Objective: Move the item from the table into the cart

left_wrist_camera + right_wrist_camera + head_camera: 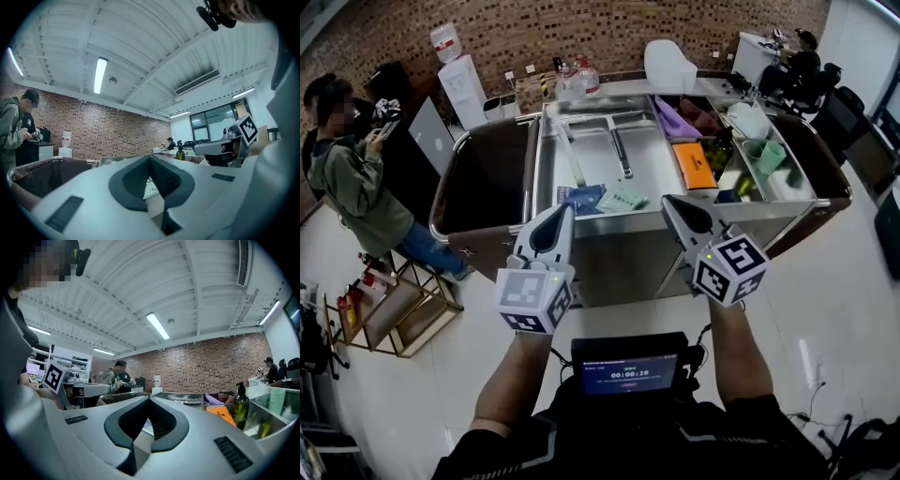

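Note:
A steel cart (pixel 609 253) stands in front of me, its top tray holding a blue packet (pixel 579 198), a pale green packet (pixel 623 197) and an orange box (pixel 694 164). My left gripper (pixel 565 211) hovers at the tray's near edge, shut and empty. My right gripper (pixel 668 202) hangs beside it, also shut with nothing in it. In the left gripper view the left gripper (pixel 150 157) has its jaws closed together; in the right gripper view the right gripper (pixel 150 398) shows the same. Behind the cart is a table (pixel 609 86) with water bottles (pixel 577 75) and a white object (pixel 668 66).
Brown bags hang on the cart's left (pixel 483 183) and right (pixel 820 159). Side bins hold green cups (pixel 764 155), a purple item (pixel 675 120) and a dark green bottle (pixel 241 406). A person (pixel 352 178) stands at left near a water dispenser (pixel 459 80). A wooden rack (pixel 394 314) sits on the floor.

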Motion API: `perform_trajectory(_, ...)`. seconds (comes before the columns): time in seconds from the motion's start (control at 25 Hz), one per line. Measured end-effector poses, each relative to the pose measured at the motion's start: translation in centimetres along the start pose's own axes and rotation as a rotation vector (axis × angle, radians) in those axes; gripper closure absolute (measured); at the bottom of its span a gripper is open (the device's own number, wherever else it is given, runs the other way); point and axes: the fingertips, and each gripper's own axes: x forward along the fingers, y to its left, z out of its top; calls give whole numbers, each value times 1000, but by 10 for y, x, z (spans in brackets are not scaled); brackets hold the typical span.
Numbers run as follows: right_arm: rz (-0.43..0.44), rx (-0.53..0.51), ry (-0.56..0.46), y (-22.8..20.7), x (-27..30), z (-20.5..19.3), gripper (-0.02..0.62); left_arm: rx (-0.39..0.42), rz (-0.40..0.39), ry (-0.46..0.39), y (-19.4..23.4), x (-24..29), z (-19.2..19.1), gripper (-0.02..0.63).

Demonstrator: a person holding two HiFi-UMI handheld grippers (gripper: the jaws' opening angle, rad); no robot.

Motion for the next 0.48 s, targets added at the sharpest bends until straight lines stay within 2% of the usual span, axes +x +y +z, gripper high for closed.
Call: perform_trajectory(0.48, -14, -4, 6, 0, 11, -6, 595, -13, -12, 8, 11, 9, -11, 606)
